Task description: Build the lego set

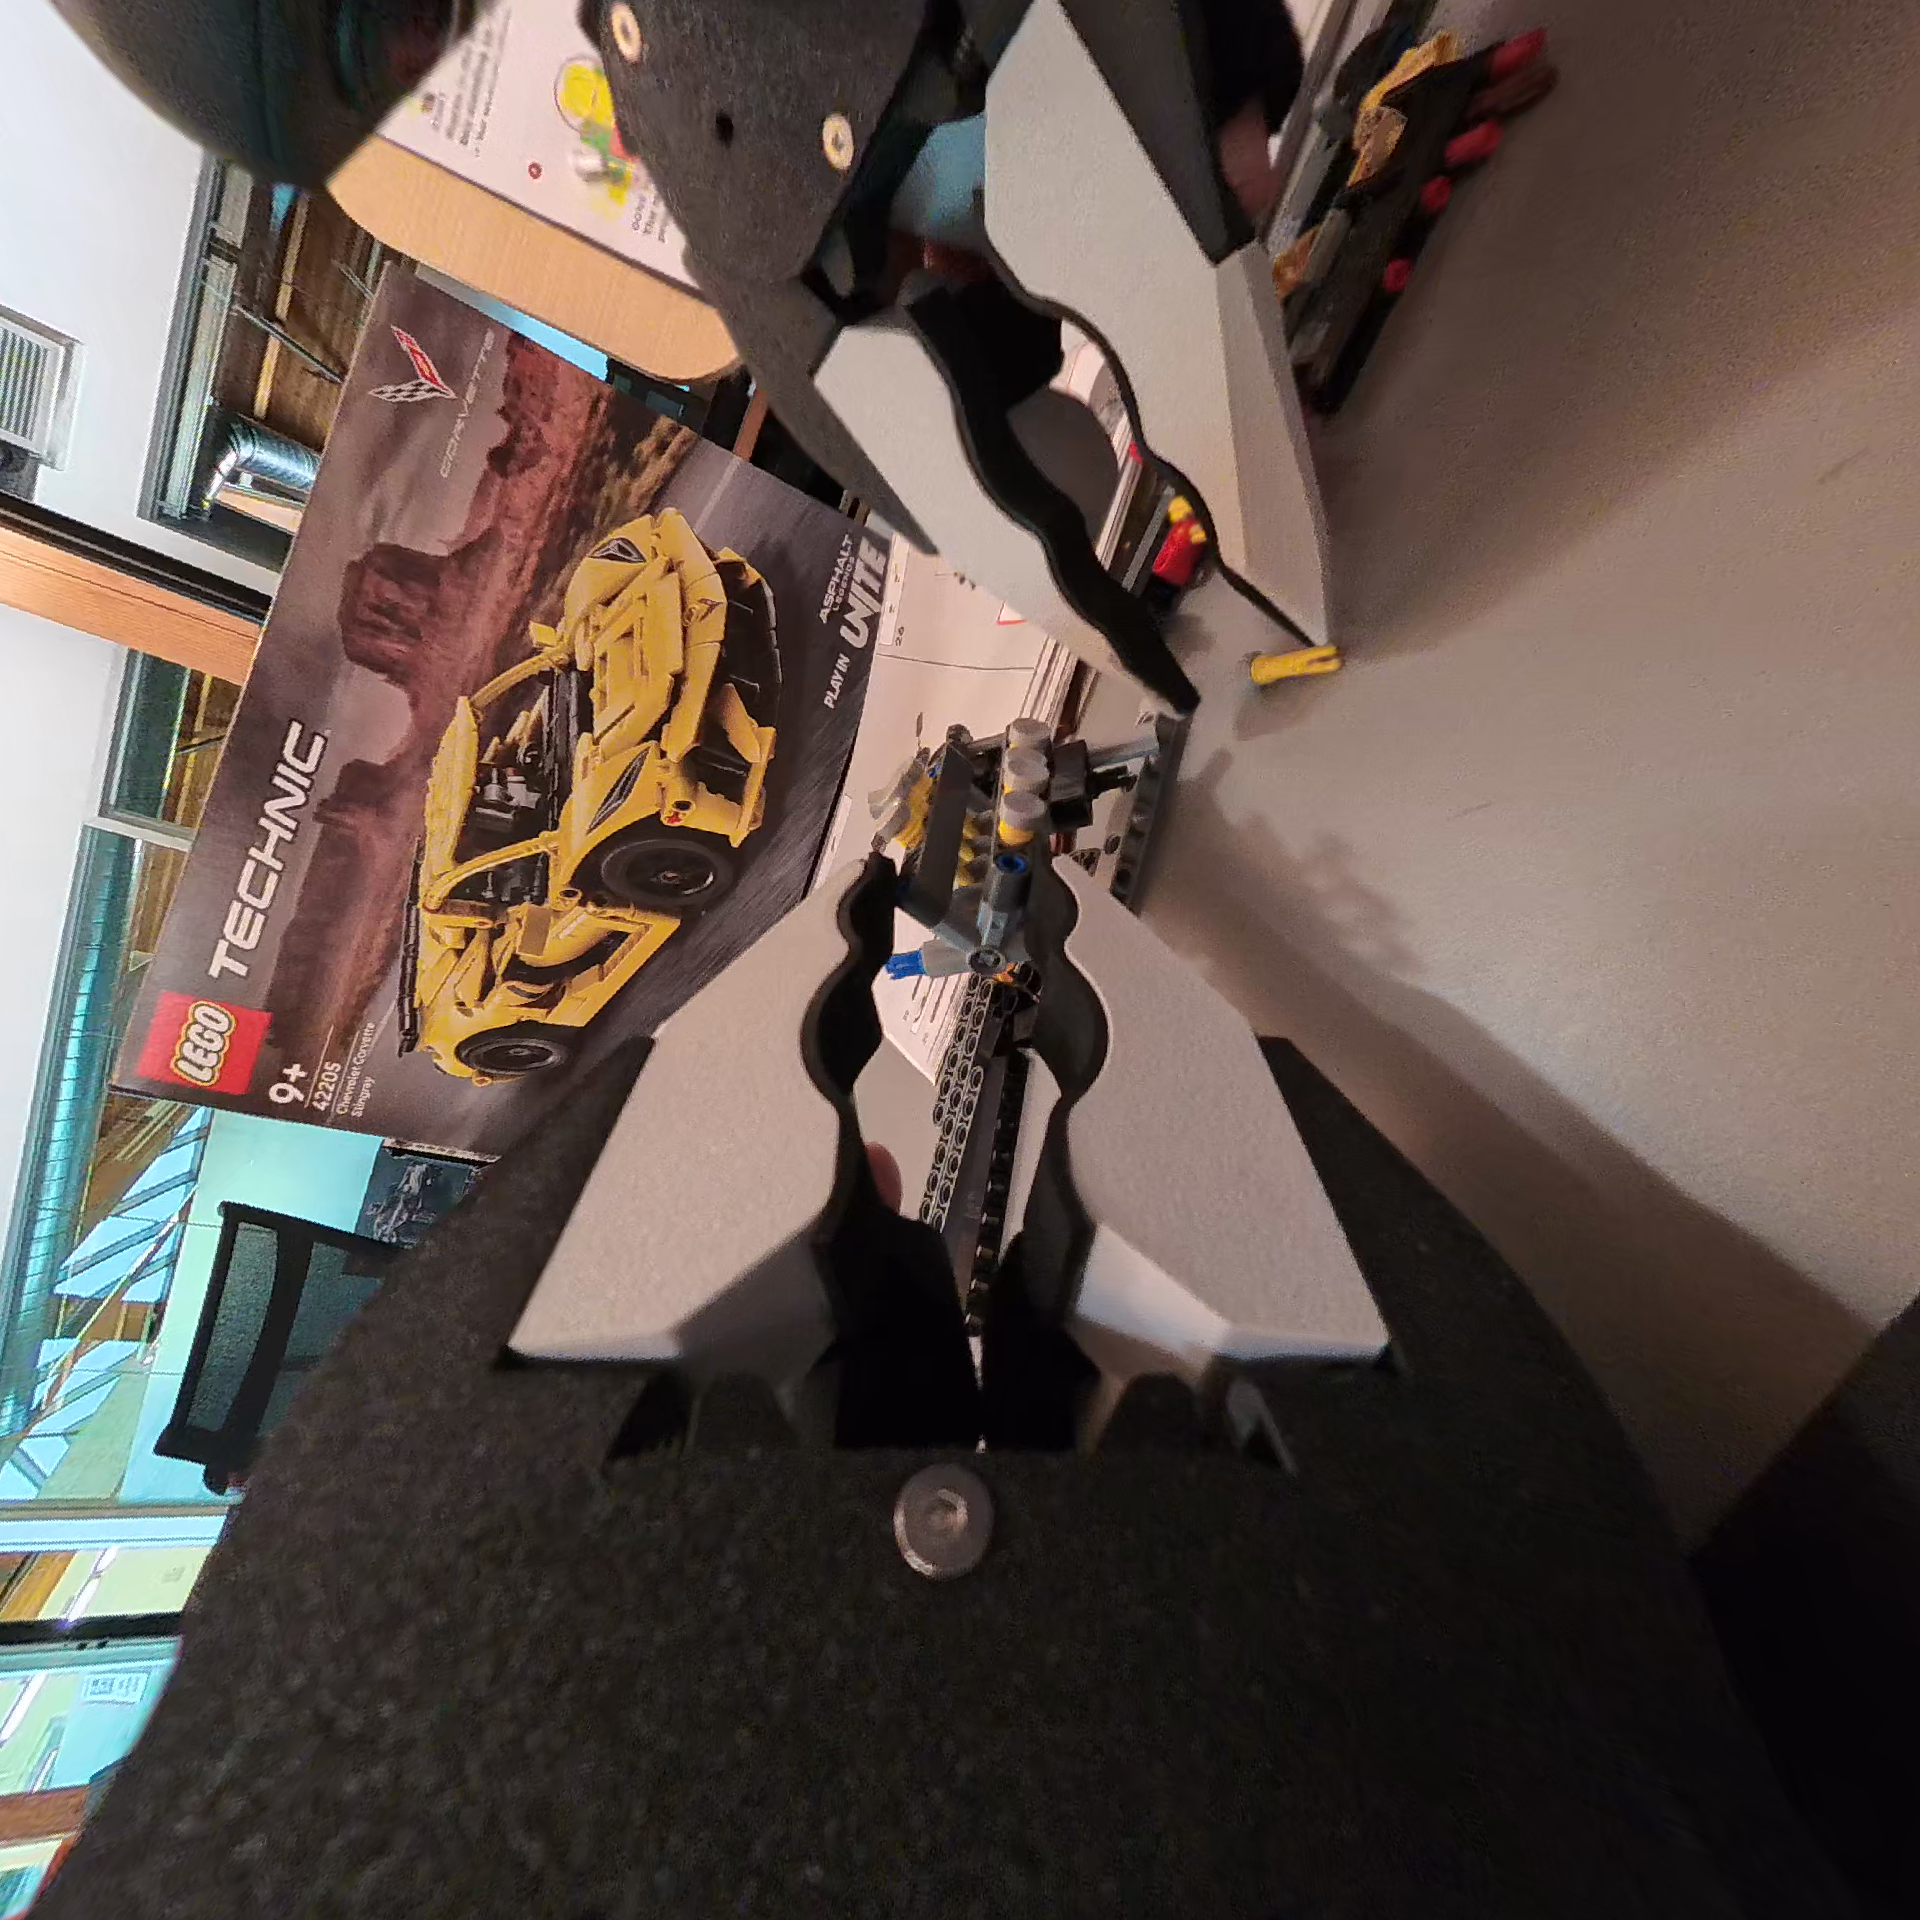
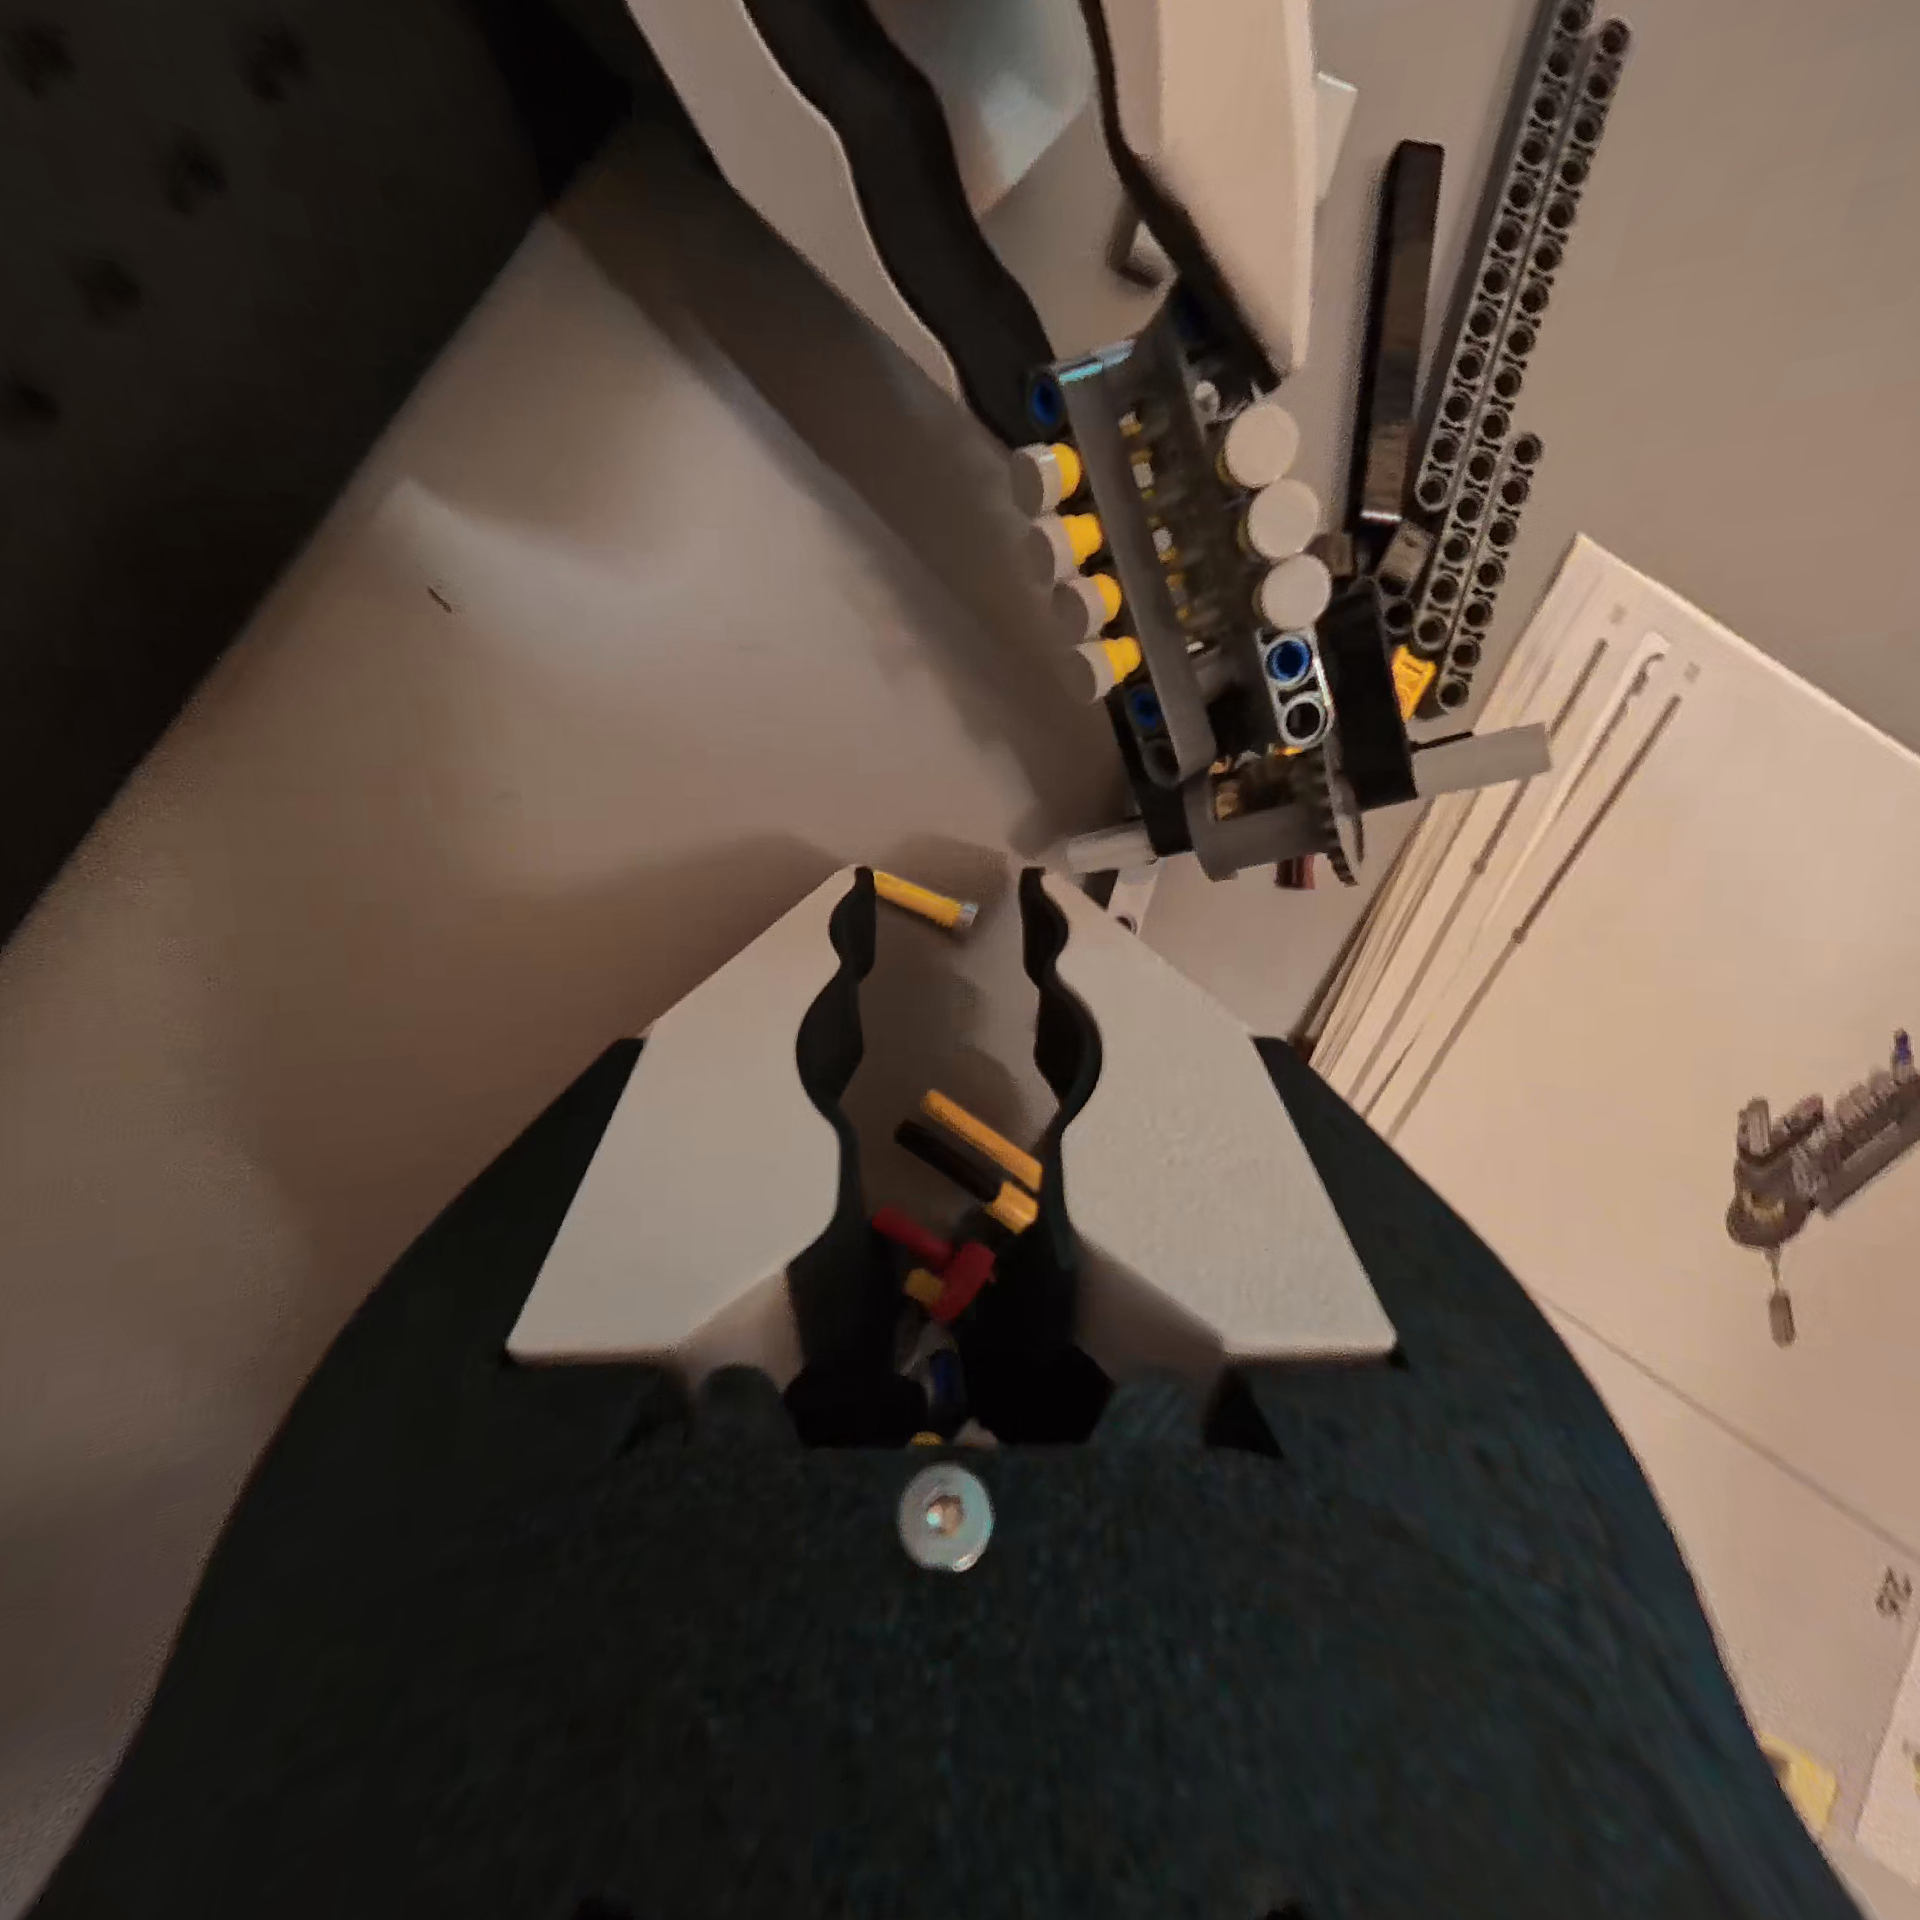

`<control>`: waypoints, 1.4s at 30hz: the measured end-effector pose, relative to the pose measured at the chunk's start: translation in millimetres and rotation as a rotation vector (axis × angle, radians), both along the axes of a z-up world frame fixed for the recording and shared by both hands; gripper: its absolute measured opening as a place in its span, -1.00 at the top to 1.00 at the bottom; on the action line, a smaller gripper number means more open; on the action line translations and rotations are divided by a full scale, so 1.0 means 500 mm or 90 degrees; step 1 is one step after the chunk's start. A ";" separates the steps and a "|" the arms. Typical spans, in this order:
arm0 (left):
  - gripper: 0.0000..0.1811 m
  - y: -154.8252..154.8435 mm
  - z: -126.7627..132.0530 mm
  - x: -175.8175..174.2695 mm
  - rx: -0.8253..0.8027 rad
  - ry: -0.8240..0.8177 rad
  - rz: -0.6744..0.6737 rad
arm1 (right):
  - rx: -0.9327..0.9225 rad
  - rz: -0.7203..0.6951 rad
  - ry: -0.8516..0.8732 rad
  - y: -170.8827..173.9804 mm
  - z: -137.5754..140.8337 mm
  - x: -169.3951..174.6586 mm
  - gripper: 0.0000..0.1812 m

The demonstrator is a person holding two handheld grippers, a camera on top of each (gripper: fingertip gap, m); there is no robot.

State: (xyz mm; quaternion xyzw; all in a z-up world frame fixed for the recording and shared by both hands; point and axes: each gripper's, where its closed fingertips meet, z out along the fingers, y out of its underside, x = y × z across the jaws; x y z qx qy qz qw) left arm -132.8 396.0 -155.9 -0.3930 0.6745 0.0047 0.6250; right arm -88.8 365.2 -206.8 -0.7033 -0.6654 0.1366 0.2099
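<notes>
We see a partly built lego assembly (image 2: 1195,592): a grey beam frame carrying a row of yellow pins with pale caps on one side, three round grey cylinder tops on the other, blue pins at the corners, a black gear and a grey axle sticking out at its lower end. It is held above the pale table (image 2: 468,831), beside long grey and black perforated beams (image 2: 1496,416) and an open instruction booklet (image 2: 1558,1039). Our left gripper (image 1: 961,914) is clamped on the near end of the assembly, its wavy black pads pressed against the grey frame on either side. Our right gripper (image 2: 940,894) stands parted with nothing between its tips; a small yellow pin (image 2: 920,899) lies on the table just past them, and we cannot tell whether the left tip touches it. Farther back, seen through the gap between the right fingers, a loose cluster of yellow, black and red pieces (image 2: 961,1195) rests on the table. In the left wrist view the set's box (image 1: 499,748), printed with a yellow car, stands behind the assembly, and the yellow pin lies by the right gripper's fingertip.
</notes>
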 end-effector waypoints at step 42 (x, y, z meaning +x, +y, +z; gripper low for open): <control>0.74 -0.006 -0.004 0.003 -0.048 0.003 -0.007 | 0.076 -0.061 0.009 0.029 0.119 -0.021 0.92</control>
